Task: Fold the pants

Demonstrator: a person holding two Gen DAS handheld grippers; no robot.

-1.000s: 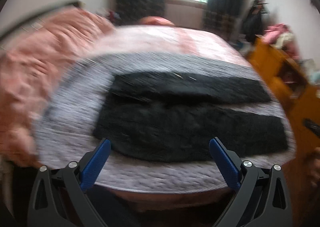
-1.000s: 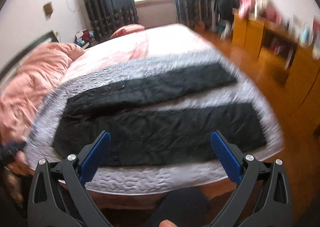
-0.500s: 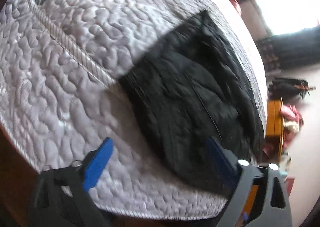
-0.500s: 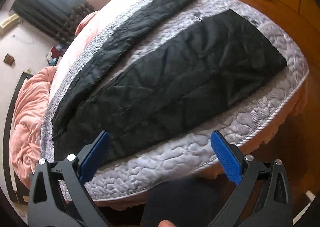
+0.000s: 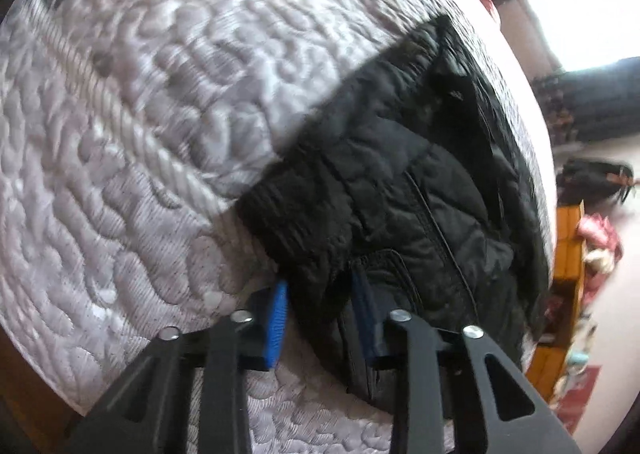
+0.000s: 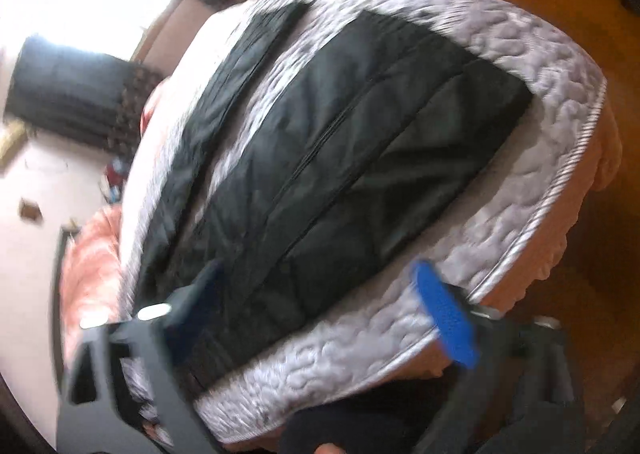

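Black quilted pants (image 5: 404,190) lie spread on a grey quilted bed cover (image 5: 132,114). My left gripper (image 5: 322,318) is shut on the near corner of the pants' waistband, with black cloth pinched between its blue pads (image 5: 278,324). In the right wrist view the pants (image 6: 340,158) lie flat with both legs stretched away. My right gripper (image 6: 324,306) is open and empty above the near edge of the closer leg. The view is blurred by motion.
The grey cover's piped edge (image 6: 560,182) marks the bed's rim, with wooden floor (image 6: 600,234) beyond. A pink duvet (image 6: 92,266) lies at the head of the bed. An orange wooden cabinet (image 5: 568,238) stands past the bed's far side.
My left gripper dropped to the waistband corner and shut on it. My right gripper moved down closer to the nearer pant leg and tilted, still open.
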